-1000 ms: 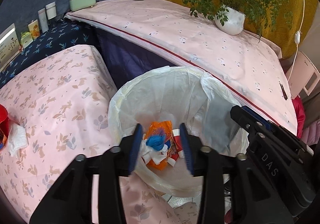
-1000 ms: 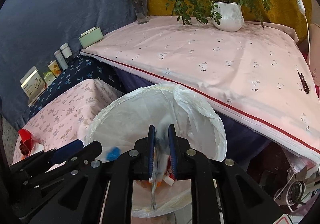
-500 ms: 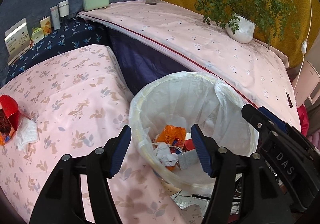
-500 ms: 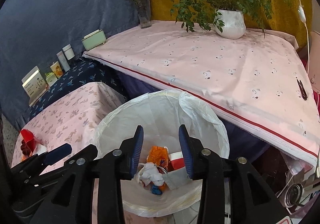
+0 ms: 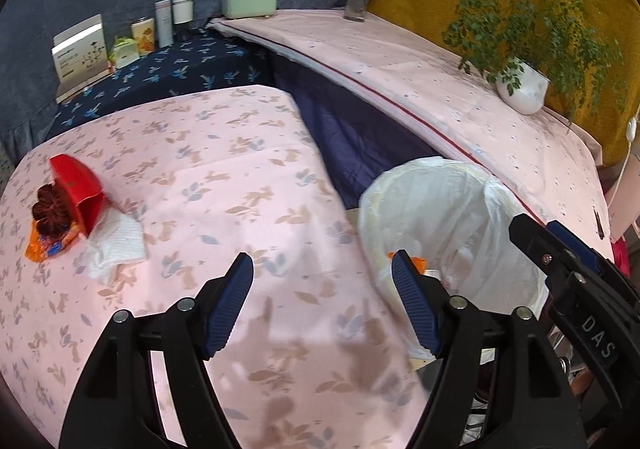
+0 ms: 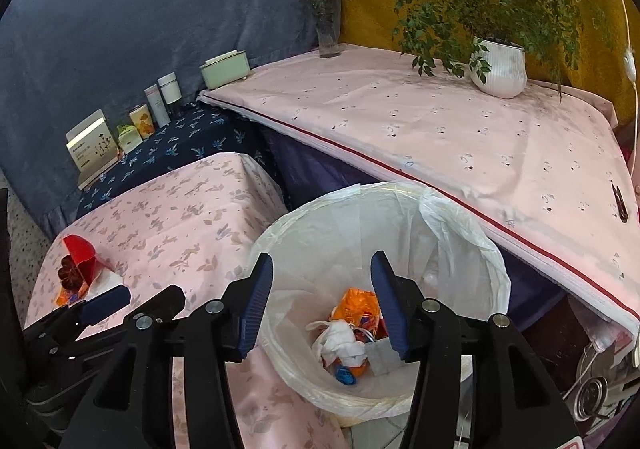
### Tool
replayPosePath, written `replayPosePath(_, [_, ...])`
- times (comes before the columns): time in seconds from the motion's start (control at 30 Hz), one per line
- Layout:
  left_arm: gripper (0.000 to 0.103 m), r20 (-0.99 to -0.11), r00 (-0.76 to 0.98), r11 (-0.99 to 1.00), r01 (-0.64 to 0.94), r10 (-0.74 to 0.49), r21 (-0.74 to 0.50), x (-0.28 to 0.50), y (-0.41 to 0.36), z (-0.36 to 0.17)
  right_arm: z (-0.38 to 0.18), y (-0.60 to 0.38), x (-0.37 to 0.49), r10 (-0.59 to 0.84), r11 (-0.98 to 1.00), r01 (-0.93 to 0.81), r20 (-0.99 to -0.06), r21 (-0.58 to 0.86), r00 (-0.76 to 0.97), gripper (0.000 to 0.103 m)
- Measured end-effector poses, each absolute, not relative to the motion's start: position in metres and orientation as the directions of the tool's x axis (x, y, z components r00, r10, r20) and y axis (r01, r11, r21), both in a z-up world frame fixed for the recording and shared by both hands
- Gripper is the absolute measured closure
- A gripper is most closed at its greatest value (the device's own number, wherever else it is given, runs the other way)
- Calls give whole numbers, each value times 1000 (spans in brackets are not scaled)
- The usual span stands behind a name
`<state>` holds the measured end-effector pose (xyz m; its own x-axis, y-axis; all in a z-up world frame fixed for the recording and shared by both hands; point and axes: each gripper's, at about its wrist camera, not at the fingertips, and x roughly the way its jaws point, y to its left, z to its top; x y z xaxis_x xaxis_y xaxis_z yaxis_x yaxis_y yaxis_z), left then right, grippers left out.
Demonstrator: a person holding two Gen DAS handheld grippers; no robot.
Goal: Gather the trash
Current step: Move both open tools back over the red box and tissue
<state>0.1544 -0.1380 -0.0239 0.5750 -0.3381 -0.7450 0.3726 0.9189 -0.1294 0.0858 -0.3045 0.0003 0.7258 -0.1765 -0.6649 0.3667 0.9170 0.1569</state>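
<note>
Two hand-held grippers hover over a small table draped in a pink leaf-print cloth [image 5: 224, 177] and a trash bin lined with a white plastic bag [image 6: 452, 245]. Left gripper [image 5: 322, 307]: its blue-padded jaws have just been opening and now stand wide apart with nothing between them, pointing down at bare cloth, with the bin's rim just beyond its right-hand finger. Well ahead of it and off to its left, near the table's far edge, a small heap of trash waits: a red carton [image 5: 78, 193] tipped on its side, a dark reddish-brown ruffled object [image 5: 50, 209] against it, an orange wrapper [image 5: 46, 247] underneath, and a crumpled white tissue [image 5: 116, 245] touching the carton's near side. Right gripper [image 6: 322, 307]: its jaws have also just been opening and are parted, empty, directly above the bin's mouth. Below and between its fingers, at the bottom of the bag, lie an orange snack wrapper [image 6: 356, 305], wadded white tissue [image 6: 340, 341], a grey paper piece [image 6: 380, 357] and a small blue scrap [image 6: 345, 375]. Beyond both tools runs a longer table under a pale pink cloth, carrying a leafy plant in a white pot [image 6: 498, 67] and a glass vase of pink flowers [image 6: 328, 31].
</note>
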Motion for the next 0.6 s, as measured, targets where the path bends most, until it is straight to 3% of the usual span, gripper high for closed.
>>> replayPosePath(0.2, [34,-750,588,942,304,-301,-139,161,-99,-26,1,-274,93,-143,933,324,-667,155,732,50])
replayPosePath(0.6, [18,-758,620,979,152,-203,-138,172,-11,-32,0,-207,112,-64,964,220,-681,146,730,44])
